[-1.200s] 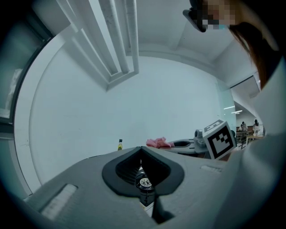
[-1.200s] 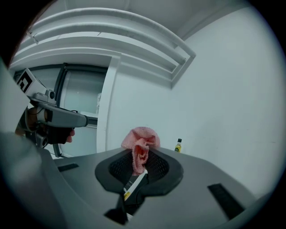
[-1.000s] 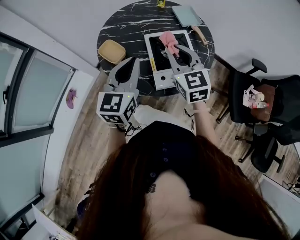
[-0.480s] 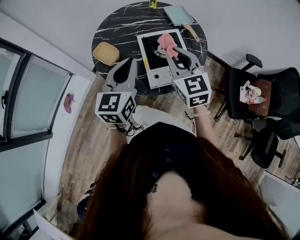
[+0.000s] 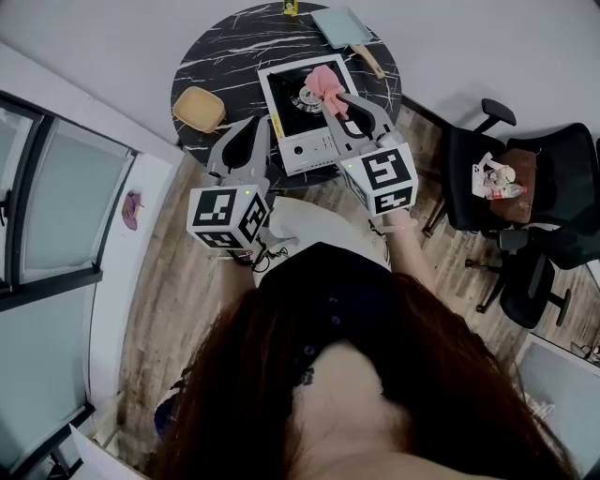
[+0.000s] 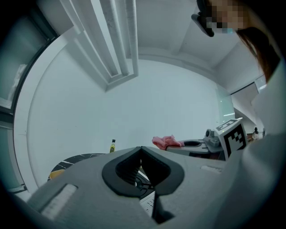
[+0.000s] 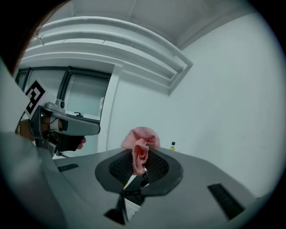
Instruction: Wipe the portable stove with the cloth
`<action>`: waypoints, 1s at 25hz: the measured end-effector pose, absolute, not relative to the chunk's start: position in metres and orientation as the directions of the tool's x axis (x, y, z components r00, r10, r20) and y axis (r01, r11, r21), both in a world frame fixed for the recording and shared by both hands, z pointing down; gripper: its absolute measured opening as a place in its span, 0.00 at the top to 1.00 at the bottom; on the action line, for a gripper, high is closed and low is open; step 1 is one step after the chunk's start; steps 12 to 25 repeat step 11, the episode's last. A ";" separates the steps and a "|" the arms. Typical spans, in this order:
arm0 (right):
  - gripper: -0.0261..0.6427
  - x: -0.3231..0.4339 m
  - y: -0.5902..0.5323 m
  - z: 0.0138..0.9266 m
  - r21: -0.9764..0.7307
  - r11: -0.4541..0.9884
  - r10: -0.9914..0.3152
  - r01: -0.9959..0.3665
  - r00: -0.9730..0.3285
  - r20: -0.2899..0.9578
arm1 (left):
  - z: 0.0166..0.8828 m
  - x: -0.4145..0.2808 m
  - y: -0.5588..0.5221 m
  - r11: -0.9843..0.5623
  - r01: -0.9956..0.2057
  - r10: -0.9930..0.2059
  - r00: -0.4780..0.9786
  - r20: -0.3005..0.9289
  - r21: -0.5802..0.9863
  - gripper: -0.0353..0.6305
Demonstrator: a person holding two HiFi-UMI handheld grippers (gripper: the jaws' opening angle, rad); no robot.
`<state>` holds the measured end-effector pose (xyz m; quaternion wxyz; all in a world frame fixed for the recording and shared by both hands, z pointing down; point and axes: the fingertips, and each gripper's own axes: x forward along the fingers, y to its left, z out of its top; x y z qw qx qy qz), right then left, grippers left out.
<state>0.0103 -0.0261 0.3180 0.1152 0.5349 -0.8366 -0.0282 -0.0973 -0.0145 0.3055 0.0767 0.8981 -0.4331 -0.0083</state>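
The white portable stove (image 5: 298,141) with a black burner top stands on the round black marble table (image 5: 216,66). My right gripper (image 5: 339,97) is shut on the pink cloth (image 5: 326,84), which sits over the stove's far right part. In the right gripper view the bunched cloth (image 7: 140,142) sticks up out of the shut jaws of the right gripper (image 7: 139,154). My left gripper (image 5: 265,122) is shut and holds nothing, its tips at the stove's left edge. In the left gripper view the left gripper (image 6: 141,148) has its jaws pressed together, and the cloth (image 6: 166,142) shows to its right.
A yellow dish (image 5: 199,110) lies on the table's left side. A teal pan with a wooden handle (image 5: 339,26) and a small yellow bottle (image 5: 289,7) are at the far edge. Black office chairs (image 5: 525,206) stand to the right, a window wall (image 5: 56,216) to the left.
The right gripper has carried the pink cloth rightward across the stove top. The table has slid left in the head view. The left gripper stays shut by the stove's left edge.
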 end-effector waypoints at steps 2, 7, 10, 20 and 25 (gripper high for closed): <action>0.89 0.014 -0.024 0.317 0.170 0.424 -0.903 -0.890 -0.399 0.160 | 0.305 -0.092 -0.013 -0.617 -0.773 -0.776 0.629 0.051 0.146 0.93; 0.89 0.019 -0.019 0.313 0.162 0.416 -0.907 -0.895 -0.394 0.149 | 0.304 -0.078 -0.009 -0.639 -0.756 -0.757 0.651 0.059 0.142 0.93; 0.89 0.023 -0.017 0.310 0.157 0.415 -0.907 -0.896 -0.396 0.140 | 0.302 -0.068 -0.010 -0.656 -0.744 -0.743 0.666 0.062 0.130 0.93; 0.89 0.024 -0.016 0.309 0.155 0.416 -0.907 -0.896 -0.397 0.138 | 0.302 -0.064 -0.010 -0.662 -0.739 -0.738 0.671 0.063 0.125 0.93; 0.89 0.024 -0.016 0.309 0.155 0.416 -0.907 -0.896 -0.397 0.138 | 0.302 -0.064 -0.010 -0.662 -0.739 -0.738 0.671 0.063 0.125 0.93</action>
